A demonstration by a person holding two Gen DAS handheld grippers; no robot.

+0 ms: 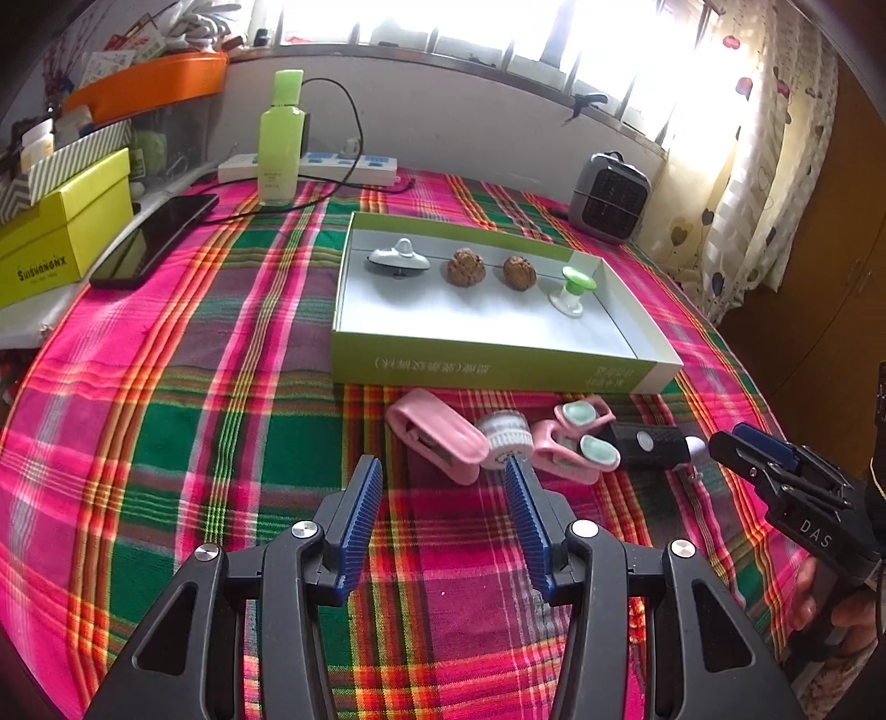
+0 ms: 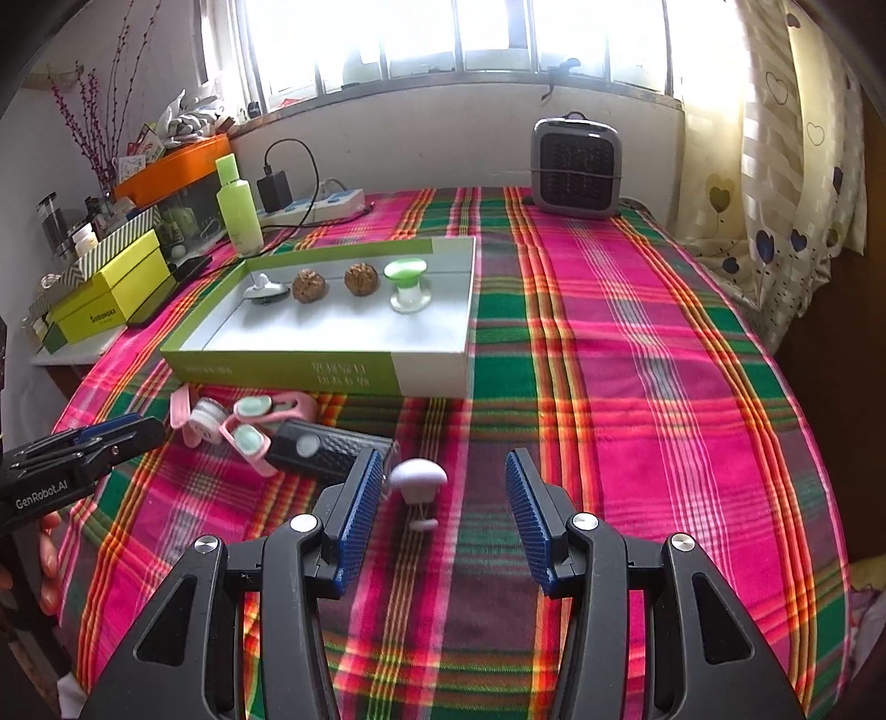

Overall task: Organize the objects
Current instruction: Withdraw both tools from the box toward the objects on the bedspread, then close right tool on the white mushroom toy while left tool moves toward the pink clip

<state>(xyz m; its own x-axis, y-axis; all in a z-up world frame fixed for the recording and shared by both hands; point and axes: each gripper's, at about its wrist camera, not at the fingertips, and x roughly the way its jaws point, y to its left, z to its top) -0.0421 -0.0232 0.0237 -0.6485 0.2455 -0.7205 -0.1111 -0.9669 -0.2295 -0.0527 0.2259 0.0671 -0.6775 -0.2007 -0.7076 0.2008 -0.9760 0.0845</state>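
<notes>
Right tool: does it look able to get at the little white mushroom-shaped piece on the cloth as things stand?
Probably yes. The right tool is open and empty, and the white mushroom-shaped piece lies just ahead of its gap on bare plaid cloth. The black case beside the left finger is the only crowding.

You're in a home, prob. a bedroom. Ahead of your claws: plaid cloth point(image 2: 637, 343) over the surface, a barred window point(image 2: 443, 33) w/ heart-print curtain point(image 2: 786, 183) to the right. A small heater point(image 2: 576, 166) sits far ahead; lotion bottle point(image 1: 281, 138), power strip point(image 1: 332, 166) and boxes point(image 1: 61, 243) are off left.
</notes>
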